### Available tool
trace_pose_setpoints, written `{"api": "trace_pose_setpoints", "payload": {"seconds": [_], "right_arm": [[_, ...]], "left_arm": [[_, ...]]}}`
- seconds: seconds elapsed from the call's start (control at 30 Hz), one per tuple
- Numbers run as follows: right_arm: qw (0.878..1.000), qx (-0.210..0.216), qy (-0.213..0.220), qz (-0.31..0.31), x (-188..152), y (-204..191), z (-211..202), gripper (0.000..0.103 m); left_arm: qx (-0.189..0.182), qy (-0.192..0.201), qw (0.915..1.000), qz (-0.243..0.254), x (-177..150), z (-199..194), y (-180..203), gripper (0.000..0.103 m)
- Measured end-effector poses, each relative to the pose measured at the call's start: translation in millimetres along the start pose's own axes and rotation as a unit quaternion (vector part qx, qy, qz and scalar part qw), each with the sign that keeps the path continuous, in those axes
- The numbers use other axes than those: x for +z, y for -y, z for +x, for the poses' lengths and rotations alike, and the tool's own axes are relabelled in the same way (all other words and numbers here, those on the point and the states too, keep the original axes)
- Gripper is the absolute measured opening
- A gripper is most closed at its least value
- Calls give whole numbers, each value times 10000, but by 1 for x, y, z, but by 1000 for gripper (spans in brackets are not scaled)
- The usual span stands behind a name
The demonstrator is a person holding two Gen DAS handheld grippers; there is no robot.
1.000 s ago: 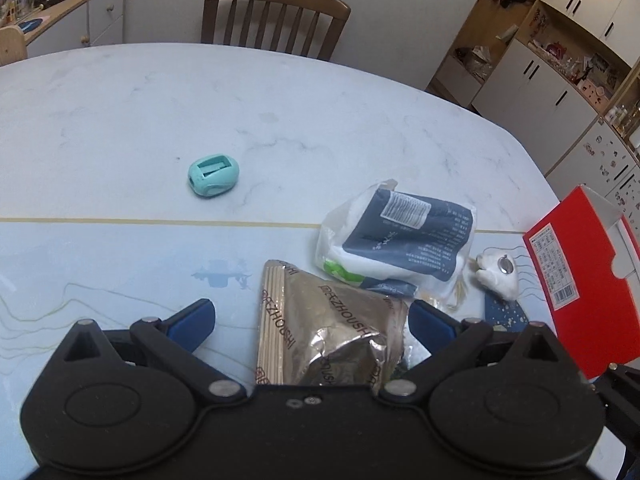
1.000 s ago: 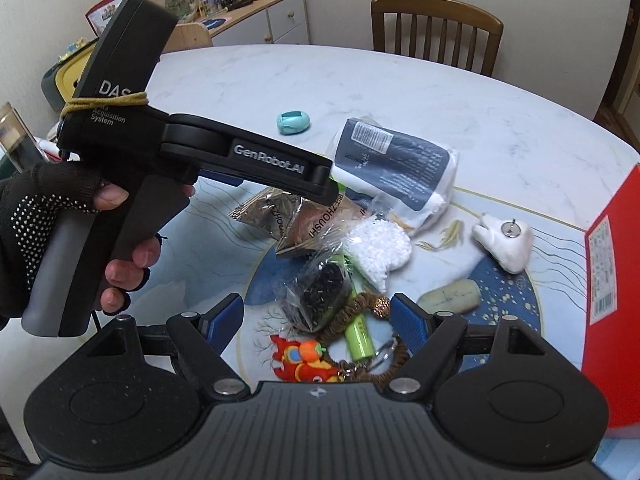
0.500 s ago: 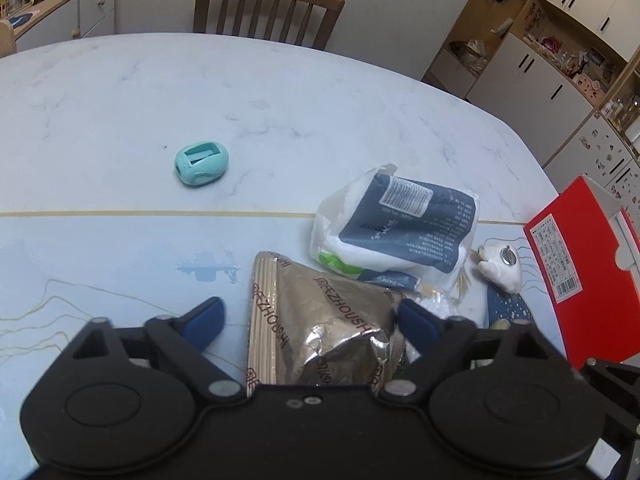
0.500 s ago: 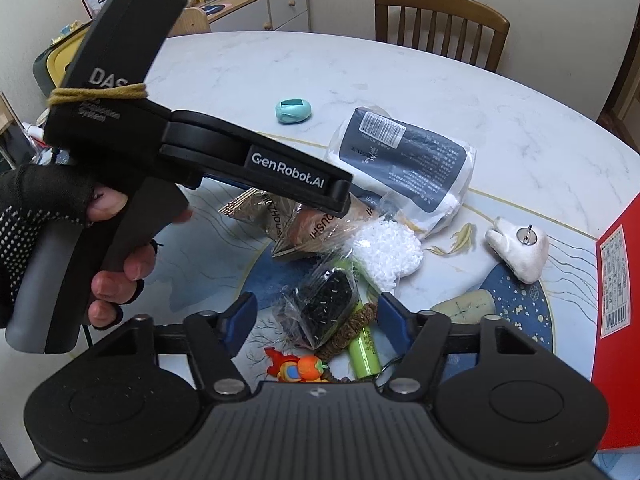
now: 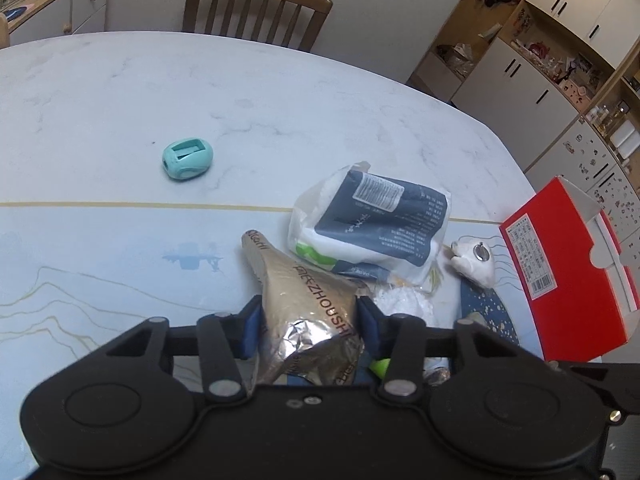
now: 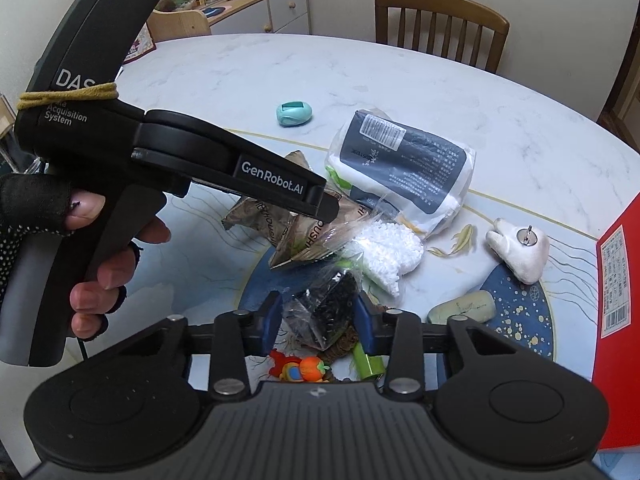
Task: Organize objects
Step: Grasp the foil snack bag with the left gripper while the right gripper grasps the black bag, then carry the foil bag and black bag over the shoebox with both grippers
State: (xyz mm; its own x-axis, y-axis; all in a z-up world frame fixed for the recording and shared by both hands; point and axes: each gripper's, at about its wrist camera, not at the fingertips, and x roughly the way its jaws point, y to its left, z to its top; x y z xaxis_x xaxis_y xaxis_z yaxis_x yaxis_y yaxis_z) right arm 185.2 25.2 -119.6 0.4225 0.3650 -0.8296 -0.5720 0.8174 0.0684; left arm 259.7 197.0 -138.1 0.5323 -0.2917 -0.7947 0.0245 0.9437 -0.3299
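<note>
Crinkled silver foil pouch (image 5: pixel 310 322) pinched by left fingers (image 5: pixel 251 326); right fingers (image 6: pixel 365 322) squeeze clear bag of black bits (image 6: pixel 326 306).

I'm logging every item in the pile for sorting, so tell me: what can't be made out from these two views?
- Orange toy, right wrist view: lower part hidden by the right gripper body.
- Green tube, both views: mostly hidden under the pile and the fingers.
- Clear bag contents, right wrist view: dark bits, too small to identify.
- Foil pouch bottom, left wrist view: hidden behind the left gripper.
- Red box: cut off by the edge in the right wrist view; label too small.
</note>
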Motion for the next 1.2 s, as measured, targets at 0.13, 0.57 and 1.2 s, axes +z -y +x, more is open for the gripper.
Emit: {"api": "trace_pose_setpoints", "payload": {"seconds": [0.13,0.57,1.2], "right_arm": [[10000,37,71,12,-1,0,-7,33],[9975,300,548,341,-1,10,-63,33],[9894,159,1198,809,-30,91,-158,33]], "left_arm": [[-49,28,9999,-116,-3,-8,-1,44],[-107,290,9993,-228,-5,-62,16,44],[-394,284,9988,105,-12,-111,107,44]]}}
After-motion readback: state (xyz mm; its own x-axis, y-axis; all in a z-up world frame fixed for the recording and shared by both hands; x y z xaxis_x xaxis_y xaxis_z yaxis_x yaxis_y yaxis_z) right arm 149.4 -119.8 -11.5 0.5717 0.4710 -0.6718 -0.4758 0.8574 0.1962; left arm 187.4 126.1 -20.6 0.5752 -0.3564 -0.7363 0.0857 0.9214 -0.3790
